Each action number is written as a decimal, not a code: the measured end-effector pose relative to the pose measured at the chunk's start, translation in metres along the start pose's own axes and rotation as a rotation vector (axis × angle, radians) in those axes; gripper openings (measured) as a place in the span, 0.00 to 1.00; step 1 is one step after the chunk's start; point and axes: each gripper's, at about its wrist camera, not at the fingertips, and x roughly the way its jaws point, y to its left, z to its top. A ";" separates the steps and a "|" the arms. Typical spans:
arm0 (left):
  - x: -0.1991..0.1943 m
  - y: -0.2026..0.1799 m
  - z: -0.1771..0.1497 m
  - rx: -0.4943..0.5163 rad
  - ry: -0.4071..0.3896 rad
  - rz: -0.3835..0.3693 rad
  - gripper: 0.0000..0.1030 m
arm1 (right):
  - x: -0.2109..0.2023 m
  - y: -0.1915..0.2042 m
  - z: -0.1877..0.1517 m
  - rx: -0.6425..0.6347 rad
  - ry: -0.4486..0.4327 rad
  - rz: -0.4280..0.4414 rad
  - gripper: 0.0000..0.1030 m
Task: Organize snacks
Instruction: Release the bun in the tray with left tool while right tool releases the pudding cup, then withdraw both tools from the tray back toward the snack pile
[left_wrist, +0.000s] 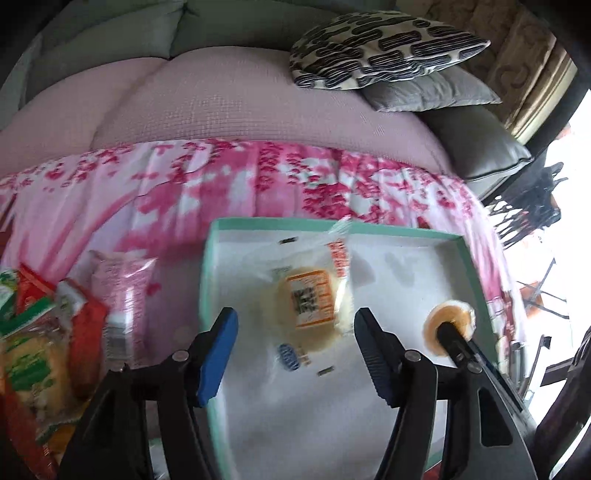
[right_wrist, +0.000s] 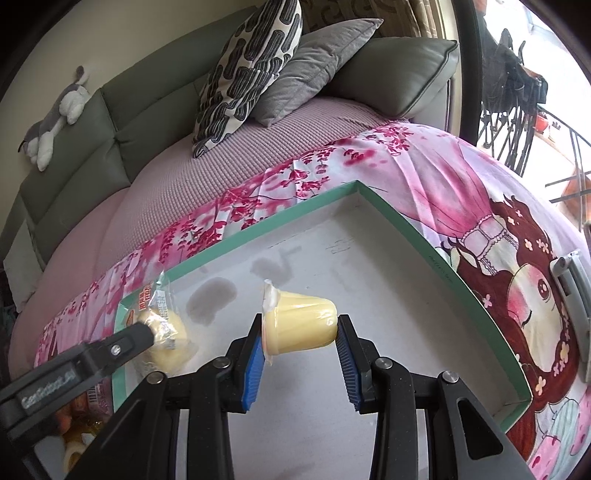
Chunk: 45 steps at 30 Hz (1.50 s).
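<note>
Two handheld grippers work over a shallow green-rimmed tray (right_wrist: 406, 221) laid on a pink cherry-blossom sheet (right_wrist: 424, 162) spread across a sofa. The right gripper (right_wrist: 300, 334) holds a small yellow pudding cup (right_wrist: 301, 325) on its side, its jaws closed on it end to end: one blue pad presses the foil-lidded rim, the other the cup's base, just above the tray's white floor. The left gripper (left_wrist: 295, 354) hangs with its jaws spread wide and nothing between them, above a clear-wrapped round bun (left_wrist: 310, 306) with an orange label that lies flat in the tray's left part. In the left wrist view the pudding cup (left_wrist: 448, 326) shows end-on behind the right gripper's fingertip, to the right of the bun. To the tray's left, on the sheet, lies a heap of other snacks: a pink packet (left_wrist: 122, 295) and red and green packets (left_wrist: 44, 332), the view there blurred. A black-and-white patterned cushion (right_wrist: 247, 70) and a grey cushion (right_wrist: 314, 62) lean against the sofa's back.
</note>
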 end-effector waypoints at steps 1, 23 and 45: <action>-0.004 0.002 -0.001 -0.006 -0.004 0.011 0.65 | 0.000 -0.001 0.000 0.000 0.003 -0.001 0.38; -0.007 0.031 -0.004 -0.056 -0.035 0.273 0.95 | -0.008 -0.004 0.002 -0.050 0.028 -0.054 1.00; -0.042 0.024 -0.015 -0.015 -0.155 0.251 0.96 | -0.047 0.003 -0.010 -0.107 0.046 -0.064 1.00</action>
